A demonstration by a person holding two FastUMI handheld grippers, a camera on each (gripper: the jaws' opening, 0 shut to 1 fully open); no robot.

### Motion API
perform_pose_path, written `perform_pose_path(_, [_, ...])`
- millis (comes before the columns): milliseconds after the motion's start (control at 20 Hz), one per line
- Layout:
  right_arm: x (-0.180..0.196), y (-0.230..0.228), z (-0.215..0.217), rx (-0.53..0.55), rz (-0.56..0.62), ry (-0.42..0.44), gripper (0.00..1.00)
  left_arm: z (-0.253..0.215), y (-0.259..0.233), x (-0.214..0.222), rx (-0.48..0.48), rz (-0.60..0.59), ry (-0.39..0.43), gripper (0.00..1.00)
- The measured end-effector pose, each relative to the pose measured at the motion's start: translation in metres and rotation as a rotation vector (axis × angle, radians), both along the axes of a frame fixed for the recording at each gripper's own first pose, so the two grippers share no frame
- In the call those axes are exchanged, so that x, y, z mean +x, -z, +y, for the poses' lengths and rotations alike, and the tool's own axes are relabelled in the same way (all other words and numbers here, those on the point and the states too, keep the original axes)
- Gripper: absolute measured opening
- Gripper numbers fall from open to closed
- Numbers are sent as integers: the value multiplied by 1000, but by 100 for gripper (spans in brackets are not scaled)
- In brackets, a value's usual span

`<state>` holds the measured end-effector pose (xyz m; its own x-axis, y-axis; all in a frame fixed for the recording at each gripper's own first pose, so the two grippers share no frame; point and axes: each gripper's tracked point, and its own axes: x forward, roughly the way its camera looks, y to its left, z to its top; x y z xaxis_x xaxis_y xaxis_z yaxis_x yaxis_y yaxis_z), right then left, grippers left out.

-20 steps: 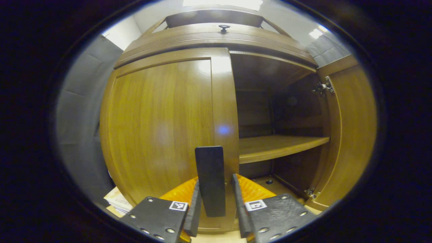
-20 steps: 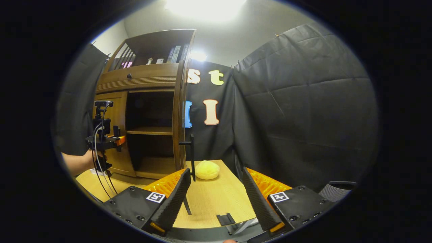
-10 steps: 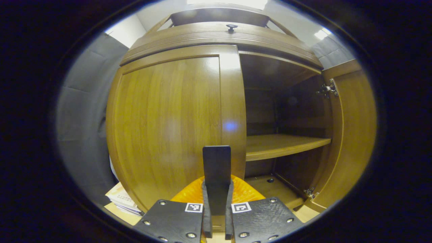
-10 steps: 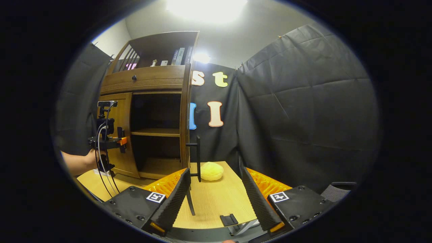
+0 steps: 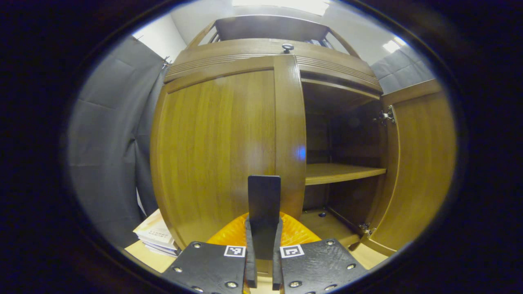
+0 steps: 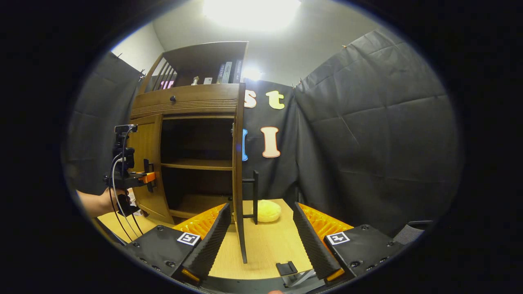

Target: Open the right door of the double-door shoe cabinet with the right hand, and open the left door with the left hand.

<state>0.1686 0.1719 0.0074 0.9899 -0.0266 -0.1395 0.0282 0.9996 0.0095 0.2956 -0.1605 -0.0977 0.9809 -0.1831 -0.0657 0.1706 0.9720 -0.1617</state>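
In the left gripper view, my left gripper is shut on the upright black handle of the wooden left door, whose free edge stands slightly out from the cabinet. The right door is swung wide open, baring a dark inside with one shelf. In the right gripper view, my right gripper is open and holds nothing, low over the table. The open right door shows edge-on ahead of it, its black handle free. Farther left, a hand holds the left gripper against the left door.
A yellow round soft thing lies on the light wooden table behind the right door. A stack of books lies left of the cabinet base. A drawer with a knob runs above the doors. Black cloth walls close in on both sides.
My left gripper has shut on the left door's handle, and that door's free edge has begun to swing outward. The right gripper stays open and has turned a little leftward.
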Motion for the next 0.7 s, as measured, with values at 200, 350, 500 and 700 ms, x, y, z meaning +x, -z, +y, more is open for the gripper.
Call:
perform_pose_path(200, [-1,-1,10,5,-6,-25,93,14,-1,-22,-4,-1,-5,13])
perform_pose_path(350, [1,-1,18,13,-10,-43,93,26,-1,-38,-8,0,-10,13])
perform_pose_path(500, [6,-4,29,17,-14,-64,96,37,-2,-50,-10,4,-15,13])
perform_pose_path(700, [10,-5,45,24,-20,-97,96,56,0,-70,-15,7,-35,13])
